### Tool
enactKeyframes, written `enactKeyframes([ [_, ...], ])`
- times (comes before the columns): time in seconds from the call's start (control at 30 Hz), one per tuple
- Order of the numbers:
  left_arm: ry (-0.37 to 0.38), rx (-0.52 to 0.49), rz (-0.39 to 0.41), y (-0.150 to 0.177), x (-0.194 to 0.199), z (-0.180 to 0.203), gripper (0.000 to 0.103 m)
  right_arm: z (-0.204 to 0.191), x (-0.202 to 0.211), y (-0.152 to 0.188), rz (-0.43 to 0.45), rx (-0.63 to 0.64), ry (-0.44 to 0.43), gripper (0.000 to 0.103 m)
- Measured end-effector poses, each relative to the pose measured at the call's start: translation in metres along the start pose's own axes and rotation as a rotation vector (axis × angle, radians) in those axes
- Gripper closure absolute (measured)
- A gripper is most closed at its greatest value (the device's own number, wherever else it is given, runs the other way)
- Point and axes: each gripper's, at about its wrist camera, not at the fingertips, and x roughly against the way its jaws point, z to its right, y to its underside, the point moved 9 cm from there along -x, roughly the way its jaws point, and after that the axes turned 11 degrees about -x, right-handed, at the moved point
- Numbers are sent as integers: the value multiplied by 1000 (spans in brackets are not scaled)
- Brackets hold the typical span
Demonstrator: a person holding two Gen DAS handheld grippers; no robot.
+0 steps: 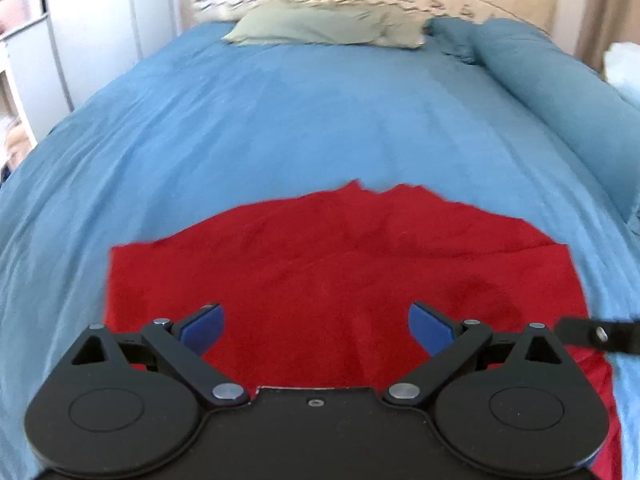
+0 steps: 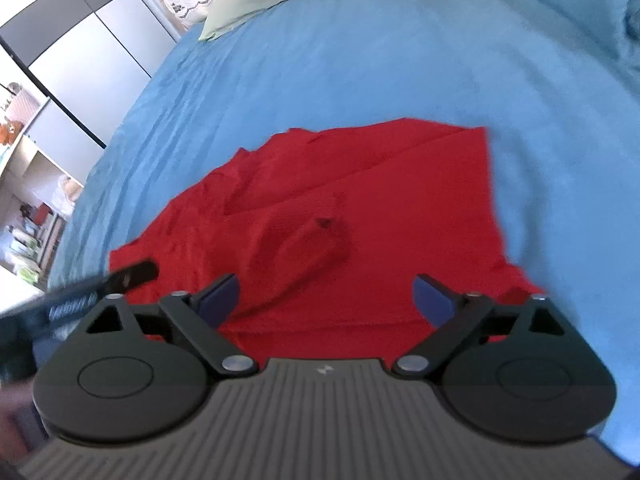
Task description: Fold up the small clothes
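A red garment (image 1: 340,264) lies spread on a bed covered by a blue sheet (image 1: 280,120), close to the near edge and roughly centred between the two grippers. It looks partly folded already: the far edge is uneven, with two small peaks, and a layer seam crosses it from left to right, so one flap seems to lie over the rest. In the right wrist view a rumpled bump (image 2: 316,236) sits near the middle of the cloth, and a long crease runs diagonally toward the far right corner.

The left gripper (image 1: 316,326) hovers over the near part of the garment with its jaws wide and nothing between the blue pads (image 1: 204,328); only flat red cloth shows in the gap. The right gripper (image 2: 324,296) is also over the near edge, jaws wide and empty. Each gripper's tip shows at the edge of the other's view, so they hang side by side, well placed to take the near hem at two points and carry it away together.

A green pillow (image 1: 320,28) and a rolled blue blanket (image 1: 560,92) rest at the far end and far right of the bed, well apart from the garment, leaving open sheet beyond it for the fold. A white wardrobe (image 1: 100,20) stands to the left of the bed.

My judgement is that the next grasp should catch both layers at the hem, since the loose bump could drag and spoil the fold.
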Motion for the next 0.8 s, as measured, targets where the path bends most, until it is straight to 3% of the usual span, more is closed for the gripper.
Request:
enactKeyframes([
  [0.2, -39, 39, -47, 24, -5, -28, 3, -9, -54, 0, -55, -70, 43, 33],
  [0.37, -30, 67, -48, 27, -3, -42, 3, -10, -72, -1, -43, -112, 108, 42],
  [0.47, -18, 86, -42, 28, 2, -47, 3, -11, -74, 0, -32, -86, 175, 58],
  [0.57, -8, 101, -42, 27, 2, -51, 3, -15, -71, 0, -24, -61, 201, 82],
  [0.7, -8, 110, -58, 30, 5, -57, 3, -38, -49, -15, 36, -2, 170, 83],
  [0.8, -3, 119, -72, 33, 8, -63, 3, -65, -16, -38, 142, 71, 126, 83],
])
